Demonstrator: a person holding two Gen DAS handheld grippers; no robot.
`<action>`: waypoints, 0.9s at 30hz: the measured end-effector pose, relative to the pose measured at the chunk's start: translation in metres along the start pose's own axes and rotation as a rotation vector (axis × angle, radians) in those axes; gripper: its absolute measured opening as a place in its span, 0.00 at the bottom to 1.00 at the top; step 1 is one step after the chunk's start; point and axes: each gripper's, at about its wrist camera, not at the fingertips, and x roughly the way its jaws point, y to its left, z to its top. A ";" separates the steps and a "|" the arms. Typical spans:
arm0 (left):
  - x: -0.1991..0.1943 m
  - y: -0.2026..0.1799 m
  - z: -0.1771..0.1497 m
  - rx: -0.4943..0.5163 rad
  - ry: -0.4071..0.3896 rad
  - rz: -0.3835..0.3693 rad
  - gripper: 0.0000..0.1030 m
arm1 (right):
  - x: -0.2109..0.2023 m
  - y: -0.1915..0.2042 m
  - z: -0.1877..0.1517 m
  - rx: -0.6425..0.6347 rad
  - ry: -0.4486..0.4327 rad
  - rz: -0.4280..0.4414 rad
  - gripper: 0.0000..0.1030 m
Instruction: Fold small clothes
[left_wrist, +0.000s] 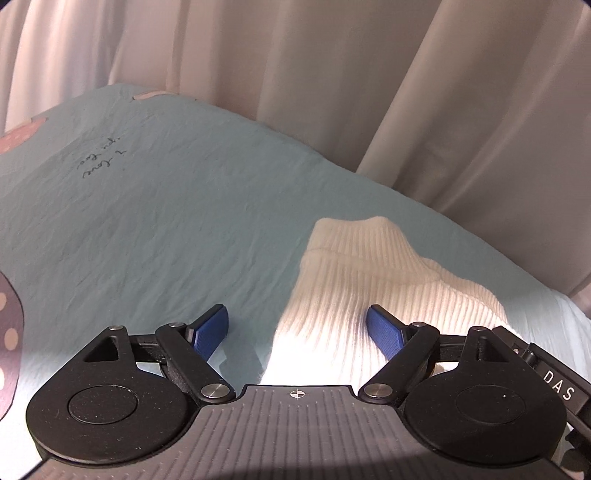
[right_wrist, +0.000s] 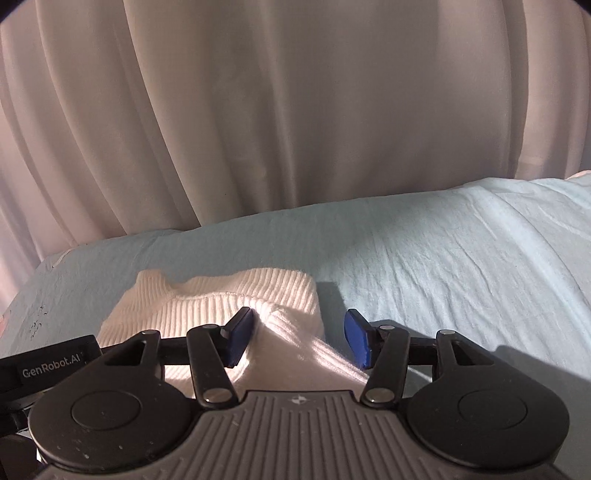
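White ribbed knit garment (left_wrist: 369, 280) lies folded on the bed (left_wrist: 147, 229), which is covered in a pale blue wrinkled sheet. In the left wrist view the left gripper (left_wrist: 299, 332) stands with its blue pads wide apart and nothing pressed between them; the garment's left edge runs between the pads, so the pad at 3 o'clock sits over the knit and the pad at 9 o'clock over bare sheet. From 9 to 12 o'clock a broad stretch of sheet is free, marked only by small handwriting-style print (left_wrist: 105, 160) and spotted pink patches near the far left edge.

In the right wrist view the right gripper (right_wrist: 299, 339) has its jaws parted, not clamped; its 9 o'clock pad lies against the knit garment (right_wrist: 221, 299), and the garment's right edge falls between the pads. From 1 to 3 o'clock the sheet is open and creased.

Beyond the bed's far edge, pale curtains (right_wrist: 277, 110) hang in long folds, close behind it.
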 end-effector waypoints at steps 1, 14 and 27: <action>0.000 -0.001 0.000 0.005 0.002 -0.001 0.85 | -0.003 0.000 0.000 0.000 -0.001 -0.003 0.54; -0.079 0.030 -0.039 0.134 0.015 -0.124 0.90 | -0.126 0.014 -0.064 -0.182 0.079 -0.040 0.64; -0.139 0.046 -0.092 0.383 0.287 -0.083 0.94 | -0.179 0.024 -0.112 -0.178 0.481 -0.139 0.93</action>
